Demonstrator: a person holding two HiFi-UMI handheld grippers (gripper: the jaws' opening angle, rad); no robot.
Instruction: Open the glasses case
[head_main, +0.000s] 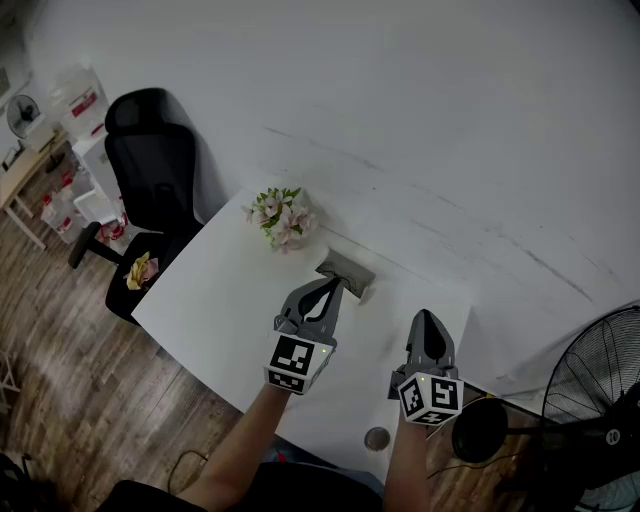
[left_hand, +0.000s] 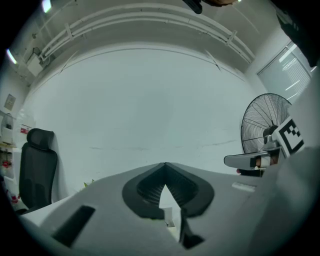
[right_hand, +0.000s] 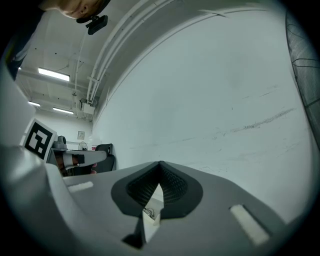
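A small grey glasses case (head_main: 347, 270) lies on the white table (head_main: 220, 320), close to the wall. My left gripper (head_main: 333, 284) reaches forward with its tips at the case's near edge; whether they touch it I cannot tell. In the left gripper view the jaws (left_hand: 165, 165) meet at the tip, shut, with nothing between them, and the case is hidden below them. My right gripper (head_main: 427, 316) hovers over the table to the right of the case, apart from it. It is also shut and holds nothing (right_hand: 160, 163).
A bunch of pink and white flowers (head_main: 283, 217) stands at the table's back left. A black office chair (head_main: 150, 170) is at the table's left end, a black fan (head_main: 600, 400) at the right. A small round object (head_main: 377, 438) lies near the front edge.
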